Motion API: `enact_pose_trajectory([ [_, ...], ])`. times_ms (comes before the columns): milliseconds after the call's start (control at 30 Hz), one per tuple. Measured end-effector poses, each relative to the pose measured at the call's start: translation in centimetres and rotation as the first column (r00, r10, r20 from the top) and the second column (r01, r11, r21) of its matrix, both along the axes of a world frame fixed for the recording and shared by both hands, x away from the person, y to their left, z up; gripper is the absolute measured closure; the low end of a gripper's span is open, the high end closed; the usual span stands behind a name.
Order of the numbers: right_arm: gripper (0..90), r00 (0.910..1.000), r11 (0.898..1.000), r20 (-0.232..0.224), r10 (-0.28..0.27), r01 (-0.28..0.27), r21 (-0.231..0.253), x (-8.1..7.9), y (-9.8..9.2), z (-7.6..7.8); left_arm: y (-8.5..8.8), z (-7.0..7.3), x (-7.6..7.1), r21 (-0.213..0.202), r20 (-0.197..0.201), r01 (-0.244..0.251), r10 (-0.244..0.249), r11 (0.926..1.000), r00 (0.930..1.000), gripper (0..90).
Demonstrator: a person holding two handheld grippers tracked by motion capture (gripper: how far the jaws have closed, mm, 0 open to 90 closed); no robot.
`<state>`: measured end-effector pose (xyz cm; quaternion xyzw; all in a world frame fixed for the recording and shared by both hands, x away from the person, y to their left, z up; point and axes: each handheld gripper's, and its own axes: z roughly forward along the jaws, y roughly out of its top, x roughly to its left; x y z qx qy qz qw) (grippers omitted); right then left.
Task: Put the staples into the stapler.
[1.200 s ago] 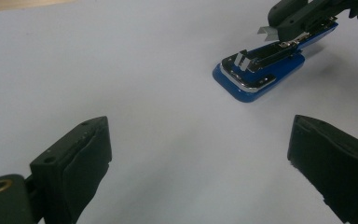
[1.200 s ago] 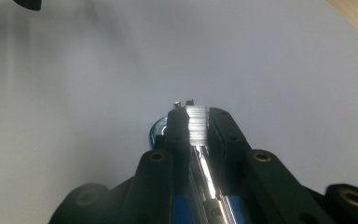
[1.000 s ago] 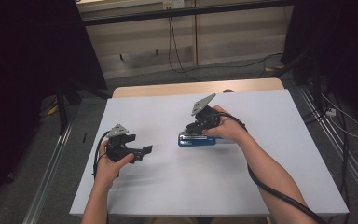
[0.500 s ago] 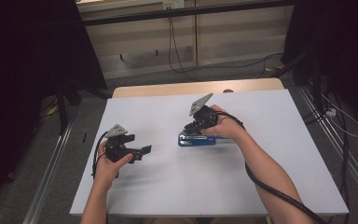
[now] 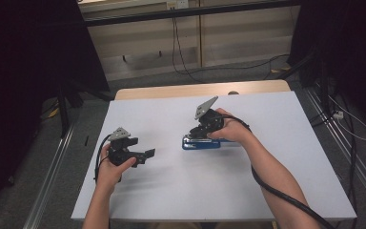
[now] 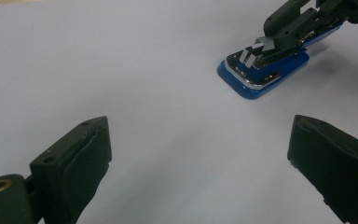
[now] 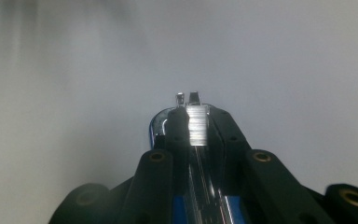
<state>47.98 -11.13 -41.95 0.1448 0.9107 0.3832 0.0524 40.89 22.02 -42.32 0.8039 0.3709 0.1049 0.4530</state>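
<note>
Right tool (image 5: 201, 136) is clamped narrow on the metal staple strip (image 7: 196, 123) atop the blue stapler (image 5: 201, 143), which lies flat mid-counter (image 5: 267, 191). Left tool (image 5: 143, 153) hangs wide open, holding nothing, well apart to the stapler's left.

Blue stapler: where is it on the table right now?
In the high view the blue stapler lies near the middle of the white table, under the right gripper, whose jaws are closed on it; the left gripper stands apart to its left.
</note>
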Motion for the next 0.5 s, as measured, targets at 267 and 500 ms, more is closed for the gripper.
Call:
enact_pose_trajectory([
  [267,79.7,0.9998,1.000,0.002,0.018,-0.018,-0.010,0.02,0.02,-0.21,0.00,-0.16,0.05,0.003,-0.001,-0.001,0.001,1.0000,1.0000,6.3],
  [500,79.7,0.9996,1.000,0.012,0.027,-0.027,-0.007,0.19,-0.05,-0.48,0.04,-0.26,0.10,0.008,-0.004,-0.003,0.003,1.0000,1.0000,6.3],
])
